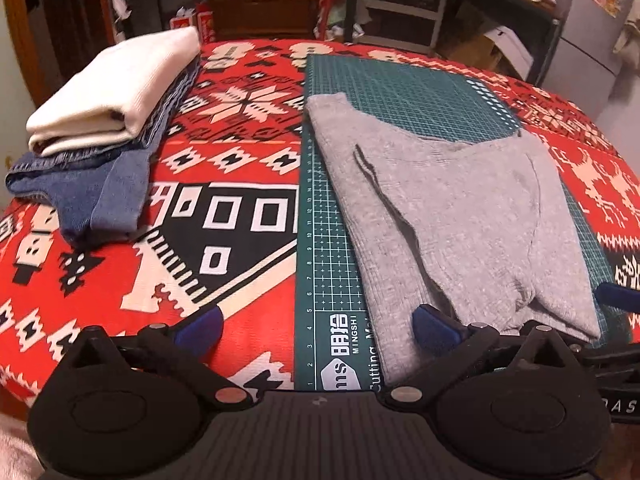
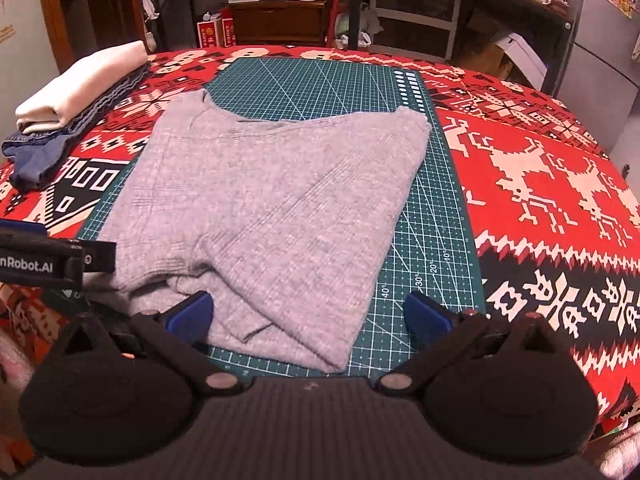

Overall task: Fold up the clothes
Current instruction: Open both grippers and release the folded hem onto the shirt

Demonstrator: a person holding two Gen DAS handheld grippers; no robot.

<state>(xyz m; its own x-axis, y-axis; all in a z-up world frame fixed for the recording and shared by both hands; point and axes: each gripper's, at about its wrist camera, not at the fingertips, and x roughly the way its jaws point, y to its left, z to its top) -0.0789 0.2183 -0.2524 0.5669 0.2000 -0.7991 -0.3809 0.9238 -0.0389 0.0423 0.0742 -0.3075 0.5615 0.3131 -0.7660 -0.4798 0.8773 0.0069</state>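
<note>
A grey knit garment (image 1: 460,216) (image 2: 272,196) lies partly folded on a green cutting mat (image 1: 412,88) (image 2: 320,84). My left gripper (image 1: 320,328) is open at the garment's near left edge; its right blue finger sits on the cloth and its left one over the red cover. My right gripper (image 2: 308,312) is open too, straddling the garment's near corner, with the left pad on the cloth and the right pad over the bare mat. Neither holds anything. The left gripper's body (image 2: 52,260) shows at the left edge of the right wrist view.
A stack of folded clothes, cream on top (image 1: 116,88) (image 2: 84,84) and blue below (image 1: 80,192) (image 2: 36,156), sits at the far left of the red patterned cover (image 1: 200,208) (image 2: 540,168). Shelves and boxes (image 1: 400,4) stand behind the table.
</note>
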